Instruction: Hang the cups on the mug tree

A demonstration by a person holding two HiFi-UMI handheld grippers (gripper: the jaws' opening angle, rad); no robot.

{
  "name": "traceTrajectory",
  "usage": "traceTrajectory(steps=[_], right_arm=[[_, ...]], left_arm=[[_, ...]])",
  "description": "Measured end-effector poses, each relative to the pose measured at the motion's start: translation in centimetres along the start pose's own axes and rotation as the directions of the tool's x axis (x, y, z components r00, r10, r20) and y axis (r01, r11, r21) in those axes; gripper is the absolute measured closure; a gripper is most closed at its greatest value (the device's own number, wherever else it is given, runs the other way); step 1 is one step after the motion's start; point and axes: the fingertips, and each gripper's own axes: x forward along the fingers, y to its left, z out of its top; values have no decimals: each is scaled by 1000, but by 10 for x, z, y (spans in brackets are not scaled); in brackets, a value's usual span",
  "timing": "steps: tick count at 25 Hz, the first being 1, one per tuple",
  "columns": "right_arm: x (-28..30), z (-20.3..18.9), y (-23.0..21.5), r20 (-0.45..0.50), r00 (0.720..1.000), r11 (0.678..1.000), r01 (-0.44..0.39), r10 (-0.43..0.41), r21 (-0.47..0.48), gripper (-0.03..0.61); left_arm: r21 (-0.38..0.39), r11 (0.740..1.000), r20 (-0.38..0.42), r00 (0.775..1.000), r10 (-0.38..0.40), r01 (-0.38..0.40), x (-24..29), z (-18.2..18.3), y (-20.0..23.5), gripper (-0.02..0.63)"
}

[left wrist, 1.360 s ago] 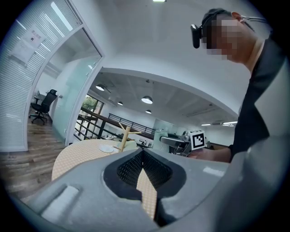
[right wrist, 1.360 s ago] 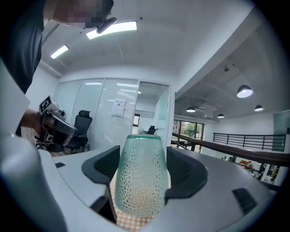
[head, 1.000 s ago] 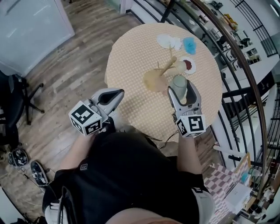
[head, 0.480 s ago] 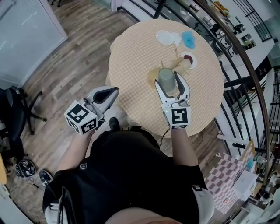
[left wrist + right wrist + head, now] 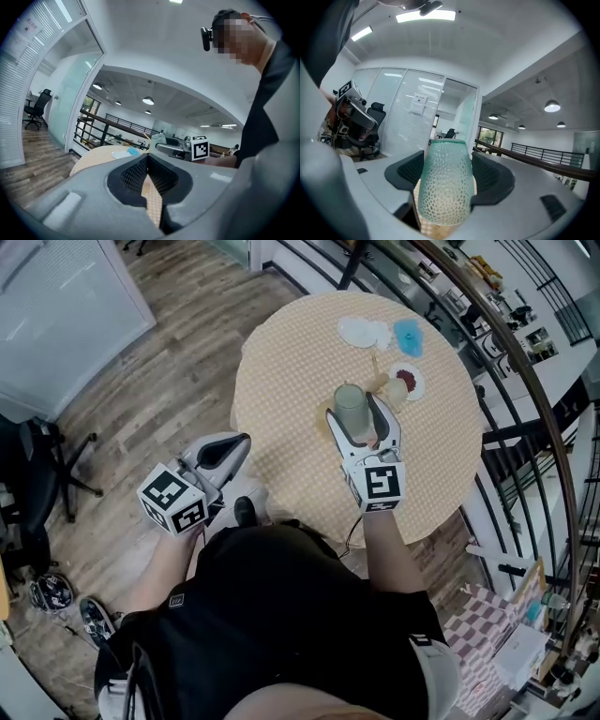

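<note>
My right gripper (image 5: 357,416) is shut on a pale green dimpled cup (image 5: 352,407), which it holds over the round table beside the wooden mug tree (image 5: 377,379). The cup covers most of the tree's base. In the right gripper view the green cup (image 5: 444,187) stands upright between the two pads of the right gripper (image 5: 446,174). A white cup with a red inside (image 5: 405,382) sits at the tree's right. A blue cup (image 5: 408,337) and a white cup (image 5: 359,331) lie farther back. My left gripper (image 5: 242,441) is shut on nothing, off the table's left front edge.
The round table (image 5: 281,371) wears a beige checked cloth and stands on a wood floor. A black railing (image 5: 525,399) curves along the right. An office chair (image 5: 37,474) stands at the left. In the left gripper view the table (image 5: 105,152) lies ahead.
My right gripper has carried the green cup left and forward, from right of the mug tree's base to over it. The left gripper has hardly moved.
</note>
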Motion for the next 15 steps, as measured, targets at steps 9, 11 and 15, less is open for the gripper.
traceTrajectory(steps=[9,11,15], right_arm=[[20,-18,9,-19,998,998,-57,57,29,249],[20,-24,10,-31,998,998,-60,61,29,250],[20,-33,8,-55,997,998,-57,58,22,249]], left_arm=[[-8,998,-20,998,62,-63,-10,-6,9,607],[-9,998,-23,998,66,-67,-9,-6,9,607],[-9,998,-30,997,68,-68,-10,-6,9,607]])
